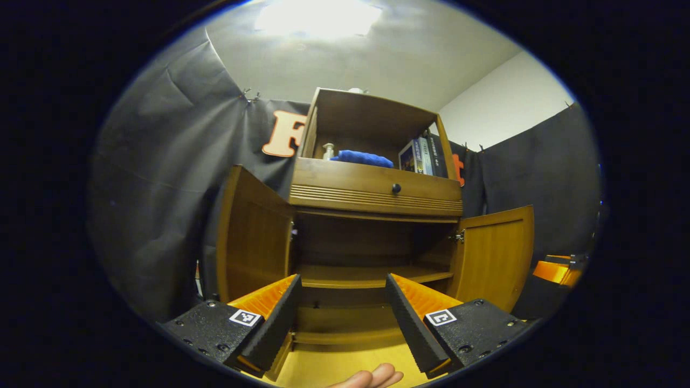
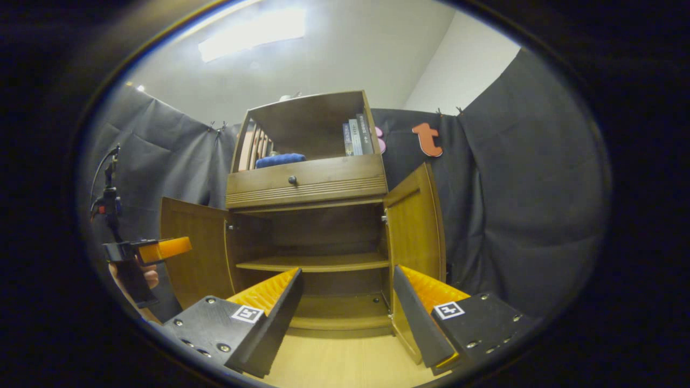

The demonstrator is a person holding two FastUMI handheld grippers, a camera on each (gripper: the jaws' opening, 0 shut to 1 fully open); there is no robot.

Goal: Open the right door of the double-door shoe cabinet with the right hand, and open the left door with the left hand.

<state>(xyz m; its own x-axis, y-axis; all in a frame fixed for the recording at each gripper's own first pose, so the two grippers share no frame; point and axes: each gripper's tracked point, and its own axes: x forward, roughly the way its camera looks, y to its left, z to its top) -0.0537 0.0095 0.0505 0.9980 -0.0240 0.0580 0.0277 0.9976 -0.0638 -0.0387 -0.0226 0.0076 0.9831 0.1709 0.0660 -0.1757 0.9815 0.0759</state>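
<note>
Both doors of the shoe cabinet (image 1: 372,237) stood swung open, left door (image 1: 253,242) at nine o'clock, right door (image 1: 493,256) at three. Rigid, hinged wood, probably light; best gripped along the free edge. Left claw (image 1: 342,318) and right claw (image 2: 345,312) gaped wide, holding nothing.

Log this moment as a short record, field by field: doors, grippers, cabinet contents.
left door: open, swung outward
right door: open, swung outward
left gripper: open, holding nothing, facing the cabinet
right gripper: open, holding nothing, near the right door's lower edge
drawer: closed, with a dark knob
lower compartment: one shelf, nothing visible on it
top shelf: blue cloth, books upright at the right
task state: both doors appear open
</note>
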